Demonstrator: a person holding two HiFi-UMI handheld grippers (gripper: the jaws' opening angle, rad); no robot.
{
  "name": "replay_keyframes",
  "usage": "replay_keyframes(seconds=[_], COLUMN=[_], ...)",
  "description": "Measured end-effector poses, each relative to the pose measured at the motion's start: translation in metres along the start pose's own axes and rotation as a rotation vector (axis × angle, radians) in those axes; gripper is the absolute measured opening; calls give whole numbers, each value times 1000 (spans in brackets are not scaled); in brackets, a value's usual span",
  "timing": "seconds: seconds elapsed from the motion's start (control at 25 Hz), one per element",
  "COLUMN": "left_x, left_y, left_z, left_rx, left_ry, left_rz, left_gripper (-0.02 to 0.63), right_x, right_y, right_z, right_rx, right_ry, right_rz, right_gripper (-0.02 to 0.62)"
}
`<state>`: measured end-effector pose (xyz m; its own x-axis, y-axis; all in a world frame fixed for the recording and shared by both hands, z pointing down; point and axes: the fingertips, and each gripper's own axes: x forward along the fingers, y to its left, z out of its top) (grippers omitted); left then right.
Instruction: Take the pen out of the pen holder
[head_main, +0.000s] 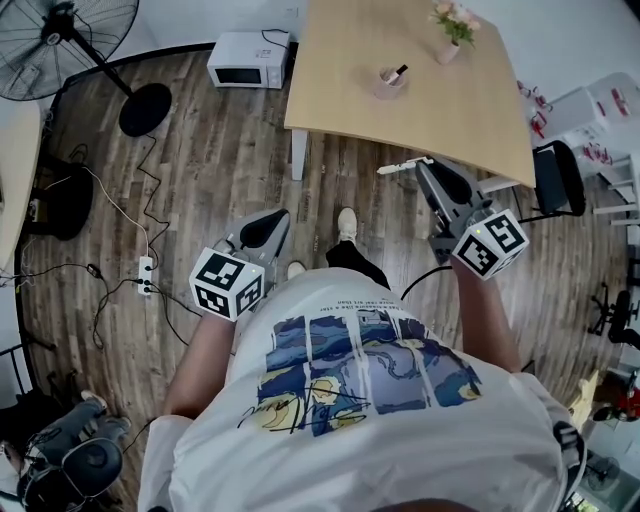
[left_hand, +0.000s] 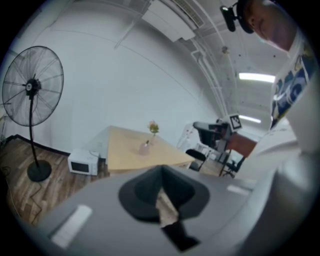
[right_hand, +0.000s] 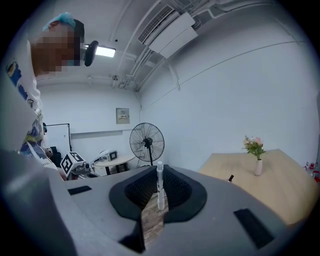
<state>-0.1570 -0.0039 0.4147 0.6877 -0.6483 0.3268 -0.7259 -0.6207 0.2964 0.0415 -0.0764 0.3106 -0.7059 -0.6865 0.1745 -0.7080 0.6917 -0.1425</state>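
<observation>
We clamp a white pen (right_hand: 160, 192) in our right hand-held gripper (right_hand: 159, 175); the left hand-held gripper (left_hand: 162, 175) is closed, empty. Any slackening could drop it.

no legible wording here: the thin line of print (head_main: 345, 301) across the person's t-shirt (head_main: 400, 440) is too small to read, the framed wall notice (right_hand: 122, 116) is blurred, and the marker cubes (head_main: 227, 283) bear only square codes.

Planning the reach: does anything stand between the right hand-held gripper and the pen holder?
Nothing visible: bare table before the pen holder, vase off to its side. The right hand-held gripper clamps a white pen.
</observation>
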Motion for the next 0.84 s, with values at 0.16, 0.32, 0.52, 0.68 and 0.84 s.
replay_keyframes(seconds=[0.16,0.32,0.52,0.68,0.84], left_x=[3,6,8,15,32], left_y=[1,6,6,9,16], left_z=[1,2,0,3,12], left_rx=[-2,-5,-5,-1,1], left_ry=[7,17,27,22,12], left_rz=[-2,2,6,12,27], left_gripper=[8,8,8,8,9], right_x=[3,8,8,11,21], right_y=[-1,-5,-10,-19,-38], right_z=[1,0,-1,0,7], right_rx=[-4,2,6,1,-12], right_ry=[0,0,-3,-9,-17], right_rz=[3,7,6,10,23], right_gripper=[35,35,35,35,35])
